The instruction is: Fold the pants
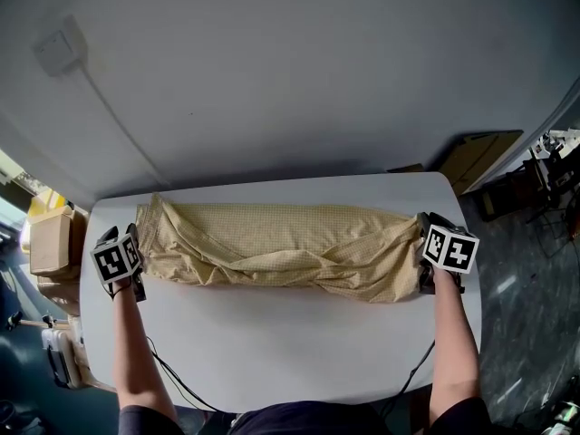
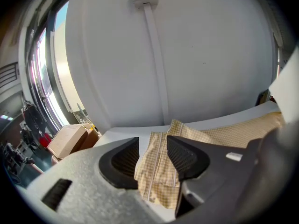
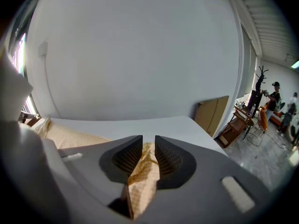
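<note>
Head view: the pants [image 1: 281,254] lie in a long folded band across the table [image 1: 272,361], with the left gripper [image 1: 132,243] and the right gripper [image 1: 426,229] at its ends.
Left gripper view: jaws wide, cloth loose between them; a cardboard box [image 2: 67,141] beside the table.
Right gripper view: jaws narrowly parted around a fold.

Left claw [image 2: 152,146] and right claw [image 3: 148,146] both point forward and downward, jaws parted.
</note>
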`<state>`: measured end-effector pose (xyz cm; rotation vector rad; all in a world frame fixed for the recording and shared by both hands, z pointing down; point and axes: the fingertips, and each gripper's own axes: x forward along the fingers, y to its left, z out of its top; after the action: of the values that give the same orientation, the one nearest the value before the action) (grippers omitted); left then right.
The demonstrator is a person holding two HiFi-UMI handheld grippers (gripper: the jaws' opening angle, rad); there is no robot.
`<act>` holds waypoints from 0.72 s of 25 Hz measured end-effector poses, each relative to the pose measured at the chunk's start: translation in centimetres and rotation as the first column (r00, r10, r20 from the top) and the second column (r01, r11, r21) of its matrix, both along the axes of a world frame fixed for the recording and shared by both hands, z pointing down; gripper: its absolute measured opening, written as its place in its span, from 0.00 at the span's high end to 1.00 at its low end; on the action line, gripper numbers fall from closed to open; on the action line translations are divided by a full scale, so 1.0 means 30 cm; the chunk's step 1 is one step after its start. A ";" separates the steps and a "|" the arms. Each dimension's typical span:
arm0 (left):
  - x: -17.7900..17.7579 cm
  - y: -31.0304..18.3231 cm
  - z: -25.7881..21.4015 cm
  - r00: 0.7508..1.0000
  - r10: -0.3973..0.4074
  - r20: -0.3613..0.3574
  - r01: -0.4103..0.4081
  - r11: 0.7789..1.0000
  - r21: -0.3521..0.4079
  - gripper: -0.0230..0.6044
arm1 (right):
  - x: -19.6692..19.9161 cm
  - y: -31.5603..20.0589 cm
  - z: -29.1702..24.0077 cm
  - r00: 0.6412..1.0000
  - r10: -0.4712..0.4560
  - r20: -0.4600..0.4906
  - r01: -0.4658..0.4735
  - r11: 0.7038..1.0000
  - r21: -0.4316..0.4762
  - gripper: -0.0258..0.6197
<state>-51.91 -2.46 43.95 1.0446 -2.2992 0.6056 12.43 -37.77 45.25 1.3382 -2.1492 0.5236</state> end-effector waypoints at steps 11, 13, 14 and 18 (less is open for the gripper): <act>0.649 -0.144 -0.056 0.827 0.562 -0.032 -0.559 0.826 0.071 0.72 | -0.085 0.397 -0.024 0.956 -0.279 0.089 0.282 0.959 -0.031 0.81; 0.777 -0.159 -0.012 0.771 0.633 -0.064 -0.630 0.774 0.066 0.72 | -0.140 0.480 -0.001 0.933 -0.342 0.111 0.350 0.935 -0.055 0.80; 0.829 -0.169 0.008 0.742 0.665 -0.081 -0.662 0.747 0.064 0.72 | -0.179 0.517 0.005 0.916 -0.379 0.128 0.389 0.919 -0.060 0.79; 0.956 -0.248 0.032 0.611 0.784 -0.107 -0.785 0.618 0.045 0.71 | -0.364 0.605 -0.007 0.827 -0.537 0.165 0.548 0.836 -0.026 0.79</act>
<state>-23.22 -9.90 44.92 2.0540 -1.6253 0.8401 1.52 -19.61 45.03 0.6011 -2.4695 0.4695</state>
